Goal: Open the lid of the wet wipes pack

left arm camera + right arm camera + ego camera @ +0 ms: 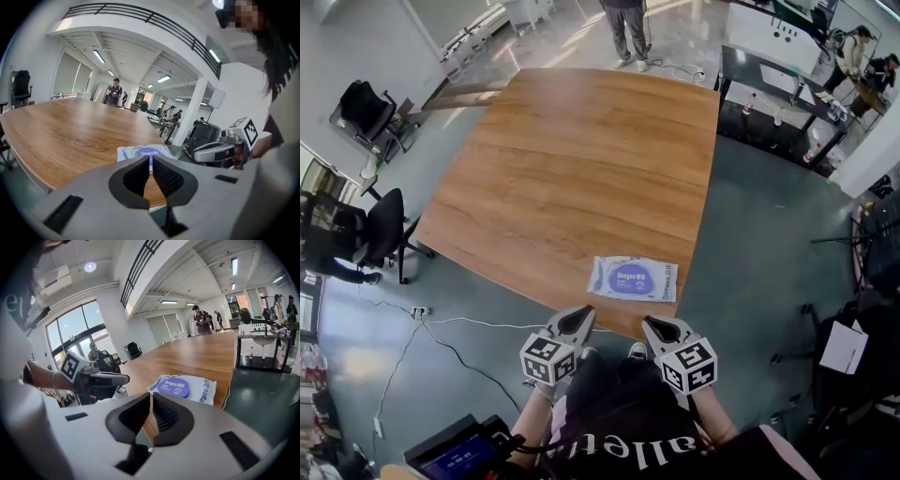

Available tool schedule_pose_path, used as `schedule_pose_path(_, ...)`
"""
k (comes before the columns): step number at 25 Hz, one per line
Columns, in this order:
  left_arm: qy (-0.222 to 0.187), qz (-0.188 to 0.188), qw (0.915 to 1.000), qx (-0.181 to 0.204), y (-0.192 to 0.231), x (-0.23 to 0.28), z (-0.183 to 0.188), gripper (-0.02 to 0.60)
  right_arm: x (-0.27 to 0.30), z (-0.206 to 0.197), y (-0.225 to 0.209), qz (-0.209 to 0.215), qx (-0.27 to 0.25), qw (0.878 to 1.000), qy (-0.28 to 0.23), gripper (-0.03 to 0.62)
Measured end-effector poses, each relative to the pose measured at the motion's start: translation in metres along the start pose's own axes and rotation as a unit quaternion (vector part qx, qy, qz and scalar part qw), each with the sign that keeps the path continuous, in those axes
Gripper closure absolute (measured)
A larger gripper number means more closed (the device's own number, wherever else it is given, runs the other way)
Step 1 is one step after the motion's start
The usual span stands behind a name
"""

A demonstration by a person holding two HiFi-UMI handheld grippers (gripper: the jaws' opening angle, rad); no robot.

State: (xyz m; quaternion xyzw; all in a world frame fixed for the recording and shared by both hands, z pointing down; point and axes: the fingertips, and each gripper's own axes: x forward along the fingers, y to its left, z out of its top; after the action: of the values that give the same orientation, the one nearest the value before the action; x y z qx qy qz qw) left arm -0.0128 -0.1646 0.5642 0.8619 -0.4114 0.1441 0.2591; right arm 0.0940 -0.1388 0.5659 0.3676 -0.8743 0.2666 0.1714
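Note:
A white wet wipes pack point(633, 278) with a round purple lid lies flat on the wooden table point(581, 159), close to its near edge. Both grippers hover just short of that edge, below the pack in the head view and not touching it. My left gripper point(588, 312) is shut and empty, with its tips to the pack's near left. My right gripper point(648, 322) is also shut and empty, just off the near right. In the left gripper view the pack point(140, 152) shows past the closed jaws point(151, 160). The right gripper view has the pack point(185, 387) ahead and right of the tips point(151, 397).
The rest of the tabletop is bare wood. A person point(626, 28) stands at the table's far end. Office chairs point(380, 230) are off its left side, with a cable point(459, 323) across the floor there. A dark desk point(773, 103) with bottles stands at the back right.

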Motion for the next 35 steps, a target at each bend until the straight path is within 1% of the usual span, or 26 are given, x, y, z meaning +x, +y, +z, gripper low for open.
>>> schedule_pose_path(4,0.020,0.003,0.9998,0.005,0.013,0.015,-0.001,0.571,-0.003,-0.007,-0.006,-0.009,0.015,1.000,0.002,0.569)
schedule_pose_path(7,0.031,0.007,0.9995,0.004,0.024,0.030,-0.001,0.542,-0.005,-0.012,-0.014,-0.023,0.031,0.999,0.002,0.569)
schedule_pose_path(10,0.050,-0.008,0.9986,0.010,0.027,0.046,-0.004,0.528,-0.005,-0.014,-0.021,-0.039,0.044,0.998,0.001,0.569)
schedule_pose_path(13,0.084,-0.029,0.9954,0.035,0.029,0.059,-0.013,0.507,-0.001,-0.012,-0.027,-0.056,0.050,0.997,0.000,0.569)
schedule_pose_path(15,0.108,-0.040,0.9911,0.066,0.030,0.065,-0.020,0.478,0.003,-0.009,-0.029,-0.065,0.056,0.996,-0.002,0.569)
schedule_pose_path(17,0.131,-0.056,0.9846,0.102,0.031,0.072,-0.024,0.458,0.009,-0.006,-0.030,-0.071,0.060,0.996,-0.002,0.569)
schedule_pose_path(20,0.160,-0.081,0.9722,0.151,0.030,0.083,-0.033,0.427,0.014,-0.005,-0.030,-0.081,0.061,0.995,0.003,0.569)
schedule_pose_path(21,0.167,-0.087,0.9673,0.170,0.030,0.086,-0.036,0.413,0.014,-0.005,-0.029,-0.085,0.063,0.994,0.003,0.569)
schedule_pose_path(22,0.176,-0.094,0.9614,0.189,0.030,0.090,-0.039,0.385,0.015,-0.004,-0.029,-0.089,0.067,0.994,0.002,0.569)
schedule_pose_path(24,0.199,-0.106,0.9469,0.229,0.033,0.096,-0.045,0.340,0.017,-0.001,-0.028,-0.098,0.073,0.993,0.001,0.569)
schedule_pose_path(25,0.208,-0.111,0.9401,0.247,0.038,0.099,-0.046,0.337,0.021,0.002,-0.027,-0.102,0.075,0.992,0.001,0.569)
schedule_pose_path(26,0.214,-0.116,0.9352,0.258,0.044,0.101,-0.046,0.337,0.025,0.005,-0.026,-0.106,0.075,0.992,0.002,0.569)
schedule_pose_path(27,0.216,-0.120,0.9331,0.261,0.051,0.102,-0.043,0.337,0.031,0.009,-0.024,-0.111,0.074,0.991,0.005,0.569)
schedule_pose_path(28,0.215,-0.125,0.9336,0.258,0.058,0.103,-0.040,0.337,0.037,0.013,-0.023,-0.115,0.072,0.991,0.008,0.569)
schedule_pose_path(31,0.207,-0.142,0.9400,0.232,0.064,0.101,-0.033,0.337,0.045,0.015,-0.023,-0.126,0.071,0.989,0.015,0.569)
schedule_pose_path(33,0.207,-0.150,0.9408,0.222,0.060,0.099,-0.033,0.337,0.044,0.012,-0.025,-0.130,0.073,0.989,0.015,0.569)
schedule_pose_path(35,0.209,-0.151,0.9401,0.223,0.057,0.100,-0.033,0.337,0.044,0.012,-0.027,-0.131,0.072,0.989,0.015,0.569)
